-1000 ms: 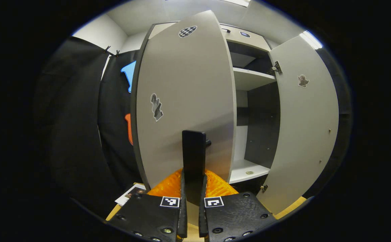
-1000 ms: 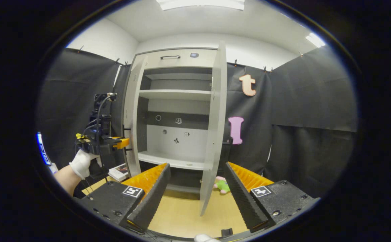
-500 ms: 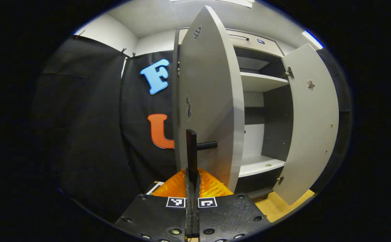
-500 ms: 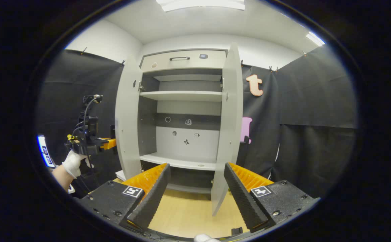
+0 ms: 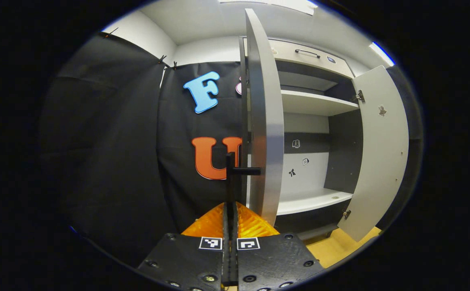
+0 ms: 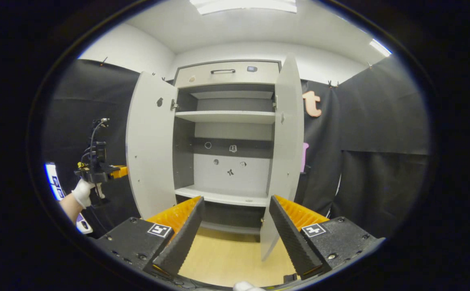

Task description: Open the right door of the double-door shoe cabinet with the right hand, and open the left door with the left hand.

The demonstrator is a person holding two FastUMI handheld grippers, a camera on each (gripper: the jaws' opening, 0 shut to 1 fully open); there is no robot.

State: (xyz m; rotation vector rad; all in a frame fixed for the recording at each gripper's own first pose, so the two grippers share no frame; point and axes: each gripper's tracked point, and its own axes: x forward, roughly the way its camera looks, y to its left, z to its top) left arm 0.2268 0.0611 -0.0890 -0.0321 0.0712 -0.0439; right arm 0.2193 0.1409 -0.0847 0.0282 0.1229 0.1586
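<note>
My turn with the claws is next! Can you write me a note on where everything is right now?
Left claw: shut on the left door's handle, door held wide open.
Right claw: open, holding nothing, back from the cabinet, facing its shelves.
Left door: swung far out.
Right door: open too, standing free.
Done: both doors look open.
Left: probably just let go of the handle and draw the left claw back.
</note>
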